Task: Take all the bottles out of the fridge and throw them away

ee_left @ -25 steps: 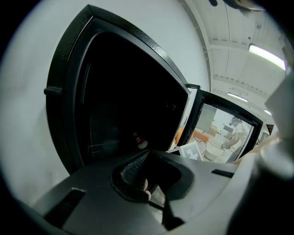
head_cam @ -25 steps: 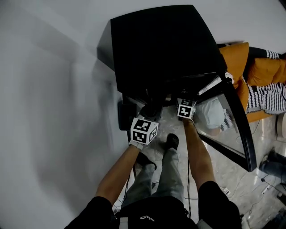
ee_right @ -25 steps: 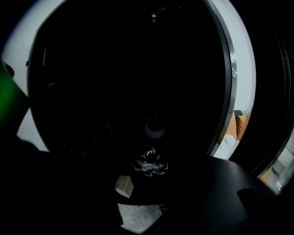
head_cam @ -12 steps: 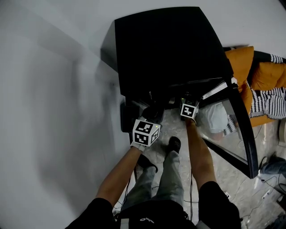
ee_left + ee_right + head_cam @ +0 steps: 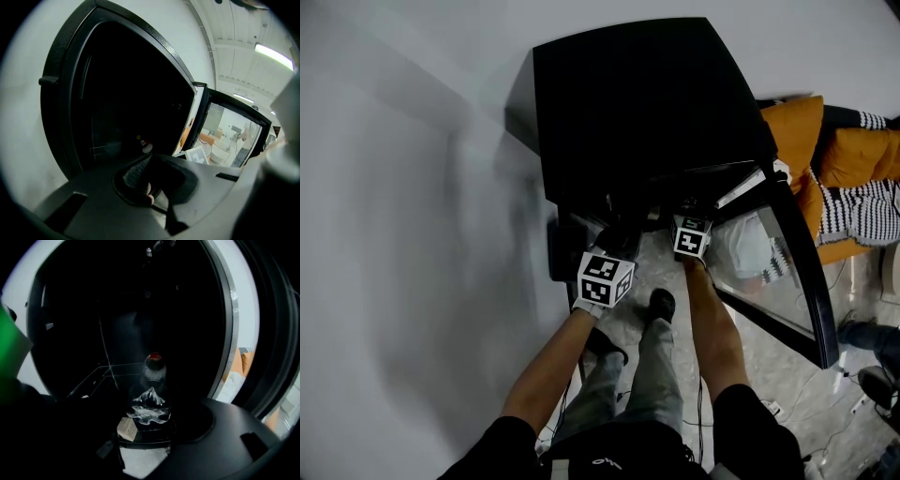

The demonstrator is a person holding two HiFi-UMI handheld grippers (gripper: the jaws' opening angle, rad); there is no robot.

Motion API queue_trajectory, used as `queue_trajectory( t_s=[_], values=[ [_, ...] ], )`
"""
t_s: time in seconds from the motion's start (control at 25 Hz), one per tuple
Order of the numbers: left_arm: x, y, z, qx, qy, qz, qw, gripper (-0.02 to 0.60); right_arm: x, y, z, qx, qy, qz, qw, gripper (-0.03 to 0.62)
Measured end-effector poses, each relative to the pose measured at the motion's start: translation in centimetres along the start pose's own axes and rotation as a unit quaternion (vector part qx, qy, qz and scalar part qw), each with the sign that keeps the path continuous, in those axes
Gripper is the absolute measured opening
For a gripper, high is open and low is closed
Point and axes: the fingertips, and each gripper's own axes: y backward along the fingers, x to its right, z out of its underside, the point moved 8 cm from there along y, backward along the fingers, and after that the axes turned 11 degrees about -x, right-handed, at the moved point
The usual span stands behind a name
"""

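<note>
**Bottle between the right jaws, inside the fridge**

Jaws of the right gripper [image 5: 146, 434] are spread wide, one on each side of a clear plastic bottle [image 5: 151, 390]. They do not look pressed onto it, so the grip is released. The bottle has a red cap [image 5: 154, 356] and a crumpled label with a mountain picture. It sits low in the dark inside of the fridge [image 5: 647, 103], with its cap pointing deeper in. Beside it to the left, a glass shelf [image 5: 93, 376] shows only by its pale edges.

The left gripper [image 5: 152, 180] has its dark pads apart and grasps nothing. It is held just outside the fridge opening and points into it. In the left gripper view, a small red-capped bottle shows far back in the black interior, and the glass door [image 5: 225, 131] stands to the right of the opening.

In the head view, both marker cubes are at the front edge of the fridge. The left cube [image 5: 602, 278] is a little further out from the fridge than the right cube [image 5: 691, 236], which is right at the opening. The door swings out to the right of the fridge. A white wall [image 5: 412, 234] runs along the fridge's left side and back. Orange cushions [image 5: 792, 122] and a striped cloth [image 5: 862, 211] lie beyond the door. The person's forearms and a dark shoe [image 5: 661, 302] are over the marbled floor [image 5: 787, 375] in front of the fridge.
</note>
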Motion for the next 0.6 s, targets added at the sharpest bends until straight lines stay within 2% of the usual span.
queue_trajectory(
  t_s=[0.2,0.6],
  values=[
    [0.7,0.3,-0.1,0.001,-0.002,0.003,1.0,0.0,-0.5,1.1,-0.3,0.019,0.007,-0.015,1.0,0.304],
    [2.2,1.5,-0.2,0.002,-0.005,0.01,0.9999,0.0,-1.5,5.2,0.6,0.012,0.013,-0.017,1.0,0.302]
  ],
)
